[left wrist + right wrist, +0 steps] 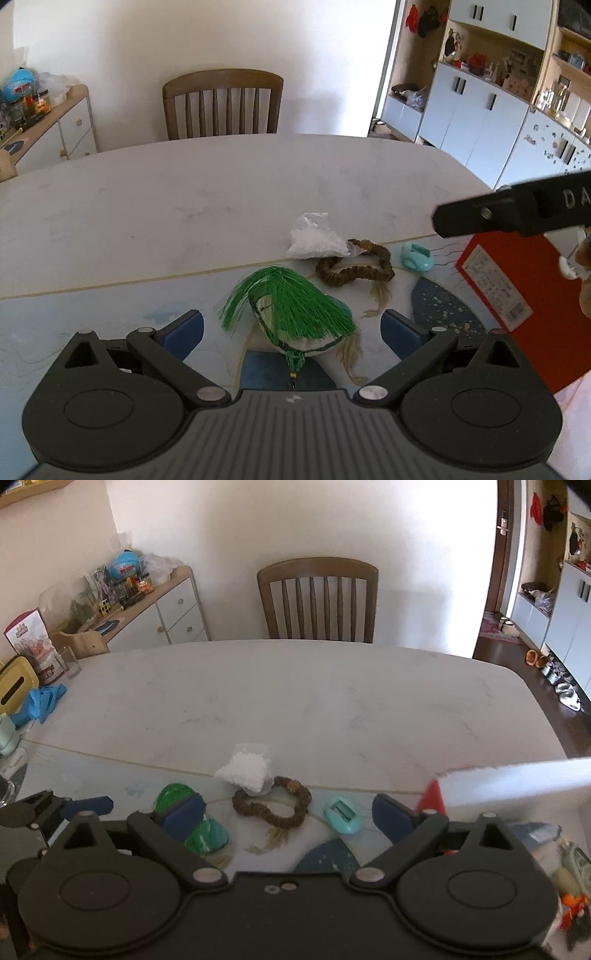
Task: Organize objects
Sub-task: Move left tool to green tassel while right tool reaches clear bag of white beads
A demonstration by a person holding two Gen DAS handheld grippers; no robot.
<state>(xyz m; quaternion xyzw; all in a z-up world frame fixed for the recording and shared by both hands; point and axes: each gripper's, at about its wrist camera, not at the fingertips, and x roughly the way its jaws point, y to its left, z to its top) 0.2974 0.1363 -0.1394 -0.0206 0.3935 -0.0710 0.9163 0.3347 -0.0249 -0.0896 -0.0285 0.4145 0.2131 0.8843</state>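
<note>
Left gripper (291,328) hung wide open w/ nothing held, its blue pads either side of a green-tasselled white pouch (295,314) lying on the pale blue illustrated mat (92,314) at the near edge of the white marble-look worktop (184,199). Beyond it lay a brown beaded bracelet (354,267), touching a crumpled clear plastic bag (314,240), & a small teal plastic clip (416,256) just beside. Right gripper (290,814) also stood wide open, empty, above the bracelet; a red-and-white box (509,782) sat at its right. Wooden slat-back chair (317,598) stood at the far side.
</note>
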